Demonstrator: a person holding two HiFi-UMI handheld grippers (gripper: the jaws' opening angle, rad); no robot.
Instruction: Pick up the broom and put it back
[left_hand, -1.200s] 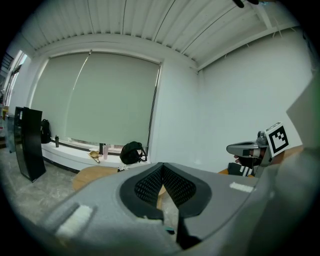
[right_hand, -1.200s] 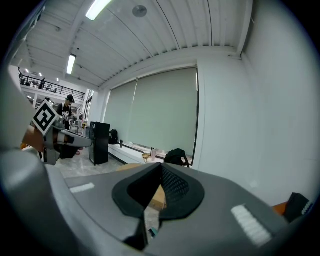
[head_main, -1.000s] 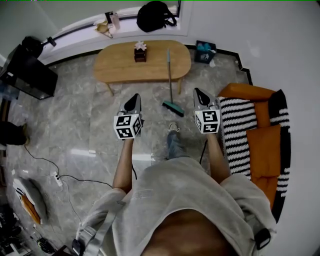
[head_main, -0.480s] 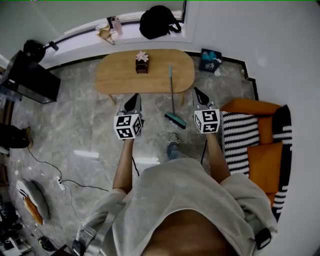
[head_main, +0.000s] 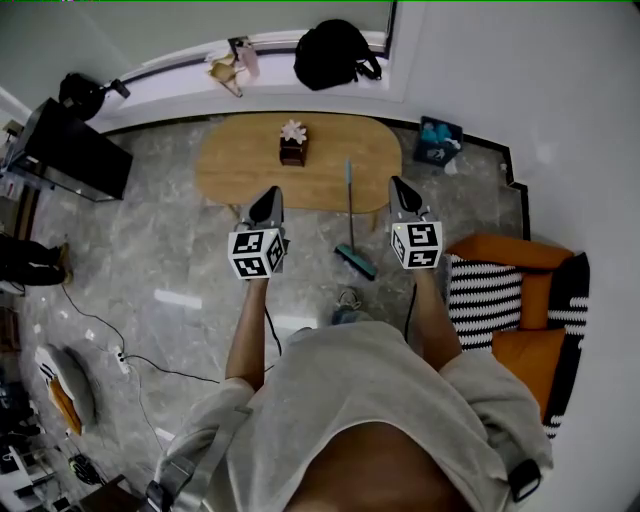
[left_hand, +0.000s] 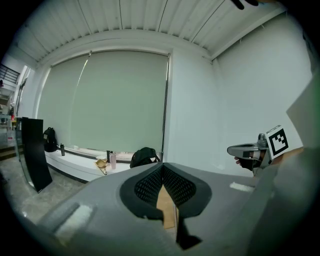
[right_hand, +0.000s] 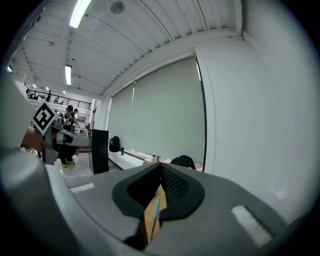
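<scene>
Everything's slid down the head view since a second ago, so the person is walking up: the wooden table (head_main: 235, 160) and the broom (head_main: 356, 259) are closer, and the striped sofa (head_main: 495, 295) has drifted off right. Broom's leaning on the table edge, bristles on the floor, sitting between the two grippers and nearer the right gripper (head_main: 398, 187). Both that and the left gripper (head_main: 269, 195) have jaws pressed together, nothing in them. Looks like still just the approach, and they'll need to open up before any grab.

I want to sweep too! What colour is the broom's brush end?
The broom has a teal-green brush, clearest in the head view.
</scene>
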